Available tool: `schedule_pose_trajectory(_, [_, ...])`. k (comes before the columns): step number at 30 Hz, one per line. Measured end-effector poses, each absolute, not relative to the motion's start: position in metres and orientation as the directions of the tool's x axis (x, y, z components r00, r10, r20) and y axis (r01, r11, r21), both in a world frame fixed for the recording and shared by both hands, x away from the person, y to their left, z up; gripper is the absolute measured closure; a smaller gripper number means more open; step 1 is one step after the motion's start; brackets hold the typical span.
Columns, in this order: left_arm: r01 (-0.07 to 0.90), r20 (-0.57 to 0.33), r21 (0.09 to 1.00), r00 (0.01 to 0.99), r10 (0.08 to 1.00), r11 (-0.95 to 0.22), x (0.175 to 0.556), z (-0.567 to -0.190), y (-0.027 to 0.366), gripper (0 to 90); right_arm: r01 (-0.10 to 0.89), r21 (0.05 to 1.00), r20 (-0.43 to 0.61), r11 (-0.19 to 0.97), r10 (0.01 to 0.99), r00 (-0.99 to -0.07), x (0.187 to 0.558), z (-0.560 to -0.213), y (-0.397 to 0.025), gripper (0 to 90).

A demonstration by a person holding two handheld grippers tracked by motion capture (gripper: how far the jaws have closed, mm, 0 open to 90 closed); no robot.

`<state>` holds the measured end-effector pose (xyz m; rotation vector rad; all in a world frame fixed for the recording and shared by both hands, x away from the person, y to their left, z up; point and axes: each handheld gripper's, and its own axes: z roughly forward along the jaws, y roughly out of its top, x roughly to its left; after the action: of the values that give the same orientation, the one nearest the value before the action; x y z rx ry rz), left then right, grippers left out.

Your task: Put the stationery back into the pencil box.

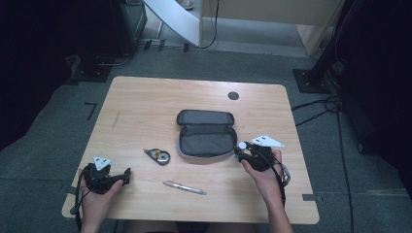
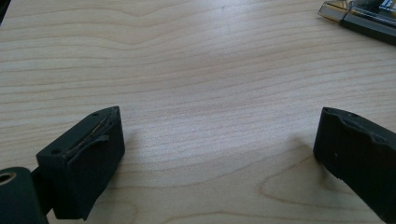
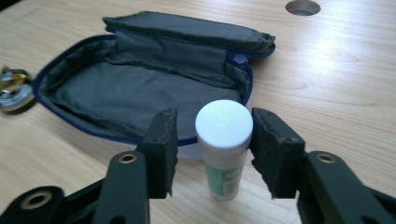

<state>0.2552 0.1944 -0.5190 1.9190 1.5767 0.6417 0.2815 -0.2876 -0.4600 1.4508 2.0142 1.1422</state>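
Note:
A dark grey pencil case [image 1: 205, 133] lies unzipped and spread open at the table's middle, its lining bare [image 3: 140, 93]. A glue stick [image 3: 224, 140] with a white cap [image 1: 242, 144] stands upright on the wood just in front of the case. My right gripper [image 3: 215, 115] is open around it: the right jaw is at the cap and a small gap shows on the left side. My left gripper [image 1: 127, 174] rests at the front left, open wide [image 2: 219, 114] over bare wood with nothing between its jaws.
A gold and black tape dispenser [image 1: 159, 156] lies left of the case, and its edge shows as a gold and black shape [image 2: 364, 14]. A pen [image 1: 184, 187] lies near the front edge. A round cable hole [image 1: 233, 95] sits at the back.

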Motion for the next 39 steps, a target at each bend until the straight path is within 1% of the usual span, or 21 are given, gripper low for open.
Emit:
schedule_pose_trajectory(1, [0.709, 0.009, 0.691, 0.190, 0.982, -0.144, 0.255, -0.519, 0.194, 2.1, 0.591, 0.797, 0.135, 0.122, 0.918, -0.372, 0.283, -0.461, -0.287, 57.1])
schedule_pose_trajectory(2, [0.709, 0.009, 0.690, 0.190, 0.982, -0.144, 0.255, -0.519, 0.194, 2.1, 0.602, 0.787, 0.125, 0.133, 0.921, -0.368, 0.285, -0.463, -0.284, 62.0])
schedule_pose_trajectory(6, [0.709, 0.009, 0.690, 0.190, 0.982, -0.144, 0.255, -0.519, 0.194, 2.1, 0.602, 0.784, 0.100, 0.149, 0.928, -0.359, 0.285, -0.464, -0.282, 65.1])
schedule_pose_trajectory(9, [0.709, 0.009, 0.690, 0.190, 0.982, -0.144, 0.255, -0.519, 0.194, 2.1, 0.619, 0.774, 0.118, 0.135, 0.929, -0.350, 0.284, -0.460, -0.283, 65.3])
schedule_pose_trajectory(16, [0.709, 0.009, 0.690, 0.190, 0.982, -0.144, 0.255, -0.519, 0.194, 2.2, 0.617, 0.776, 0.124, 0.128, 0.929, -0.349, 0.278, -0.447, -0.285, 65.4])
schedule_pose_trajectory(25, [0.710, 0.010, 0.690, 0.191, 0.982, -0.145, 0.255, -0.519, 0.194, 2.1, 0.593, 0.796, 0.128, 0.120, 0.925, -0.358, 0.273, -0.423, -0.286, 65.4])
schedule_pose_trajectory(32, [0.709, 0.010, 0.690, 0.191, 0.982, -0.145, 0.255, -0.519, 0.194, 2.2, 0.573, 0.810, 0.124, 0.123, 0.920, -0.373, 0.280, -0.410, -0.281, 65.4])
schedule_pose_trajectory(39, [0.709, 0.009, 0.690, 0.190, 0.982, -0.143, 0.255, -0.519, 0.194, 2.1, 0.569, 0.812, 0.126, 0.128, 0.915, -0.384, 0.290, -0.406, -0.271, 65.4])
